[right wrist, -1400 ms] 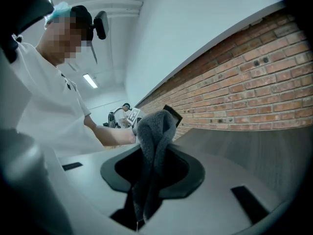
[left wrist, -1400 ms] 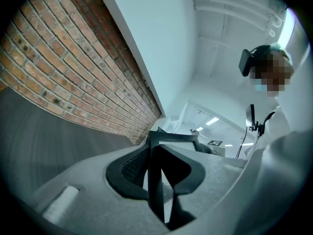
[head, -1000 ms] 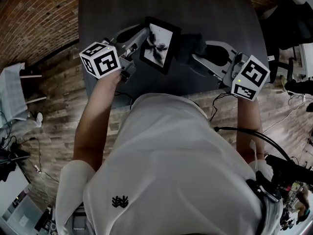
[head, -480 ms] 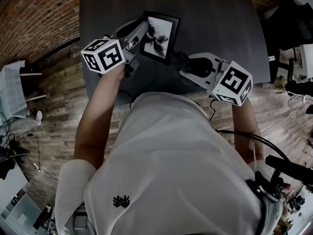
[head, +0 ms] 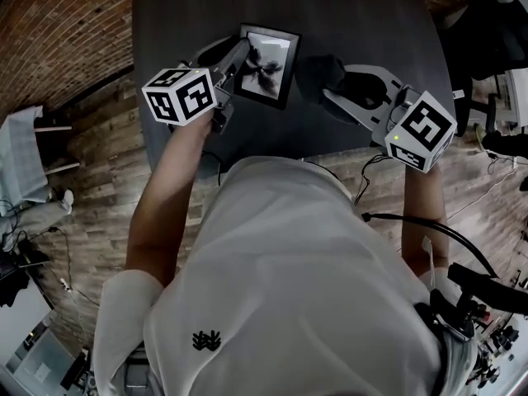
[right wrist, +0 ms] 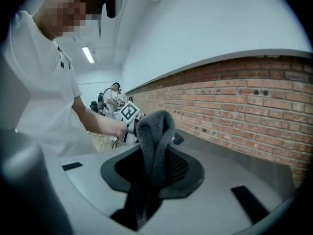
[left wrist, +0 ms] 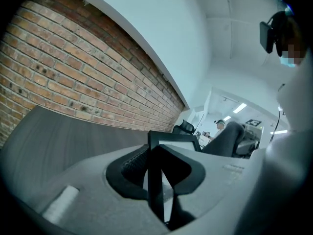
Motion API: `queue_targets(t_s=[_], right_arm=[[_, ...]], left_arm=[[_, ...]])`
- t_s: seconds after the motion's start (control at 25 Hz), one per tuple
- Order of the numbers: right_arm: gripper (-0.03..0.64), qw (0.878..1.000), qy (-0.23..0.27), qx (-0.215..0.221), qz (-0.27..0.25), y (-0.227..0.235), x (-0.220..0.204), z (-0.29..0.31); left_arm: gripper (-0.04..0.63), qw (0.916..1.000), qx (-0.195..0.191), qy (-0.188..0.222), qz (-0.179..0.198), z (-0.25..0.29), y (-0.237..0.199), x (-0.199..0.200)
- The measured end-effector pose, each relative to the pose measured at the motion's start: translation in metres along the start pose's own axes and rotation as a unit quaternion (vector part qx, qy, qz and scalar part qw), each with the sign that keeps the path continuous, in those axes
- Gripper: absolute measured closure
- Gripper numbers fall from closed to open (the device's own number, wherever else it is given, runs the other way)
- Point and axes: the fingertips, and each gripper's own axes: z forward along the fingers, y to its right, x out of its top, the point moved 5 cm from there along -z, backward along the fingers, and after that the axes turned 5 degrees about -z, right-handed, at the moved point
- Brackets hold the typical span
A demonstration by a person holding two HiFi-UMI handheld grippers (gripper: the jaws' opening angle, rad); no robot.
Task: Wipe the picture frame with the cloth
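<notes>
Clamps left gripper (head: 238,61) fingers on picture frame (head: 267,66) edge to steady it over worktop (head: 355,15); clamps right gripper (head: 328,91) fingers on bunched cloth (head: 316,71) for wiping

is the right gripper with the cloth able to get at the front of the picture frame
Probably yes. The left gripper holds the picture frame by its left edge, its front showing, and the cloth in the right gripper sits just beside the frame's right edge with nothing between them.
</notes>
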Motion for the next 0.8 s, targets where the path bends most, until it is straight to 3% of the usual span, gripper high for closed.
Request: queue_targets(t_s=[0.2,0.4,0.8], right_arm=[[0.512,0.997,0.071,-0.026,-0.01,0.014,0.036,-0.018],[0.512,0.997,0.063,-0.051,0.001,0.03,0.028,-0.008],[0.512,0.997,0.025,0.042,0.06,-0.026,-0.021,0.03]], left_arm=[[0.519,0.9998,-0.002,-0.017,0.012,0.014,0.007,-0.01],[0.518,0.9994,-0.016,-0.025,0.014,0.023,0.018,-0.015],[0.518,0.9997,-0.009,-0.01,-0.022,0.019,0.008,-0.005]])
